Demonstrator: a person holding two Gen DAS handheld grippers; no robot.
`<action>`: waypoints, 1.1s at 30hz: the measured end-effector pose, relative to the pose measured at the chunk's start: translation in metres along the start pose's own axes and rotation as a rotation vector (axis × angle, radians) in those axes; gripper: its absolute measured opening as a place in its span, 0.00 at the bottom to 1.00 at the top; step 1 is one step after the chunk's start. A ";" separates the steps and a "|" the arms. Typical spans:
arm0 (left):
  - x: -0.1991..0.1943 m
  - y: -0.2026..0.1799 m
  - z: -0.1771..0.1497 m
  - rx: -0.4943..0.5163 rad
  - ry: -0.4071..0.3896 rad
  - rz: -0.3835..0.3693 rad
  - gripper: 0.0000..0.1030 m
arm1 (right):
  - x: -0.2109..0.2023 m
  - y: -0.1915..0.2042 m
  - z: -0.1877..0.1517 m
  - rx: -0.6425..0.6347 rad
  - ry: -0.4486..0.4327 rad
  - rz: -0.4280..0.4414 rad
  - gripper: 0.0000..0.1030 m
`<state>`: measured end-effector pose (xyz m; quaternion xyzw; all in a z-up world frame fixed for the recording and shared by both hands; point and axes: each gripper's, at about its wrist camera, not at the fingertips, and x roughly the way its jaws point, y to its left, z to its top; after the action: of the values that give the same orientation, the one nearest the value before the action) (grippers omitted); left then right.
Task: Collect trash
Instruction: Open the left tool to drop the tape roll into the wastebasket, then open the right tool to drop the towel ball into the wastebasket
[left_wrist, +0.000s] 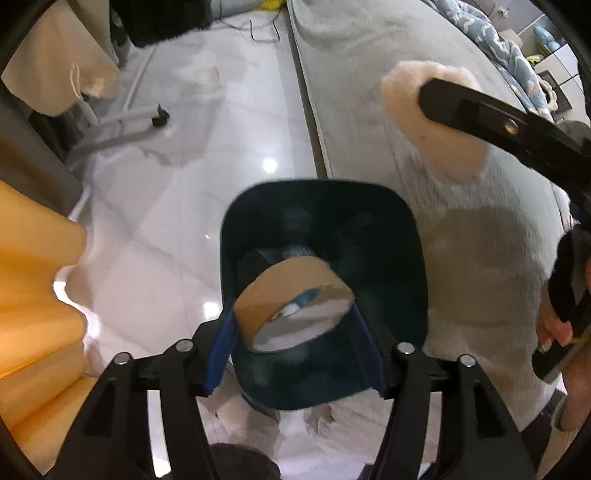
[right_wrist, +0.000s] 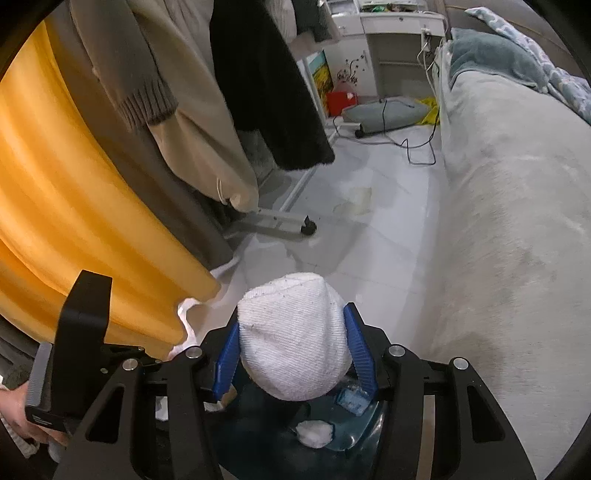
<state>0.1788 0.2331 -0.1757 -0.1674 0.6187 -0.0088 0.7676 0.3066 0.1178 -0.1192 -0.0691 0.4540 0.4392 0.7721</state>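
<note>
- Left wrist view: left gripper (left_wrist: 293, 325) points down over a dark blue bin (left_wrist: 325, 266). A brown cardboard tape roll (left_wrist: 291, 306) sits between the blue fingers (left_wrist: 221, 354); the left pad touches it, contact on the right one is unclear. Bin stands on the white tile floor (left_wrist: 166, 221), bed edge (left_wrist: 369, 55) from 12 to 3 o'clock.
- Only this view shows the right gripper from outside: a black finger at 2 o'clock over a cream fluffy item (left_wrist: 436, 122), and a hand (left_wrist: 561, 325) on the handle at 3 o'clock.
- Right wrist view: right gripper (right_wrist: 295, 339) clamps a white knitted cloth bundle (right_wrist: 293, 332) between both pads, above the bin at 6 o'clock. Bin contents seen only here: white wad (right_wrist: 314, 432), small blue packet (right_wrist: 351, 400).
- No legible writing anywhere.
- Orange curtain (right_wrist: 74, 184) at 9 o'clock; bin interior dark, blurred.
</note>
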 end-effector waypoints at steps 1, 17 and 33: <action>0.001 0.001 -0.002 0.007 0.005 0.001 0.67 | 0.005 0.001 -0.001 -0.002 0.014 -0.002 0.52; -0.030 0.026 0.004 -0.023 -0.119 0.013 0.70 | 0.051 0.009 -0.019 -0.038 0.190 -0.028 0.52; -0.092 0.013 0.012 0.035 -0.454 -0.024 0.61 | 0.096 0.017 -0.060 -0.084 0.460 -0.069 0.53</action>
<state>0.1657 0.2690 -0.0898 -0.1591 0.4277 0.0090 0.8898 0.2748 0.1568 -0.2225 -0.2148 0.5967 0.4037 0.6594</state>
